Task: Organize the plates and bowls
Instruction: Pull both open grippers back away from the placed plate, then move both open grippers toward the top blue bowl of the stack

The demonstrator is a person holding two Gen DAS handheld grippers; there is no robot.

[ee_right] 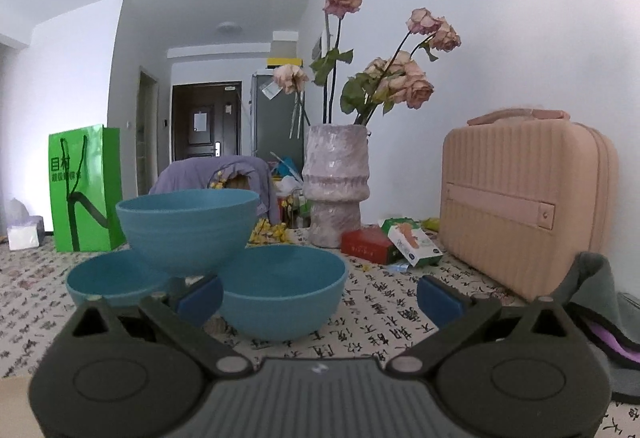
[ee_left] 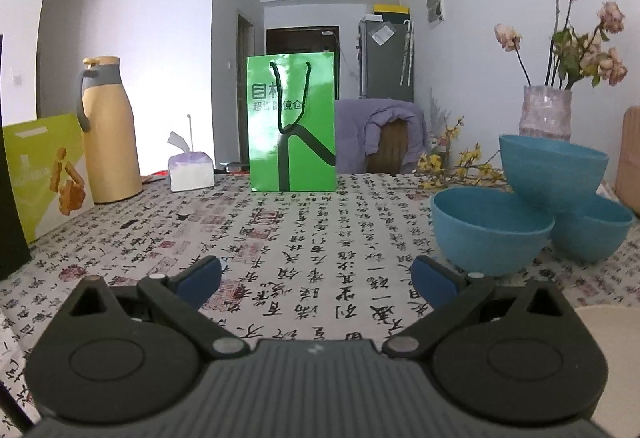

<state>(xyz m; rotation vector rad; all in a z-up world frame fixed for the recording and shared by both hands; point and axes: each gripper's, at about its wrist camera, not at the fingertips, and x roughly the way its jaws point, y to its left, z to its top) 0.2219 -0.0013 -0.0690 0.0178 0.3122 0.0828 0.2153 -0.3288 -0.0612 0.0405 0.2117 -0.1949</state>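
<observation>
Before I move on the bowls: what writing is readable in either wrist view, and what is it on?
"目" then a character half hidden by the cord handle: big grey print on the glossy green paper bag.
Smaller grey line beneath on that bag: too blurred to read.
Black calligraphy and red seals on the printed tablecloth: upside down and distorted, not reliably readable.
Small white-and-green carton beside the red box: print too small.

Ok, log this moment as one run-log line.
left gripper: open, empty | right gripper: open, empty | top bowl: resting on two blue bowls | stage: nothing grasped yet
</observation>
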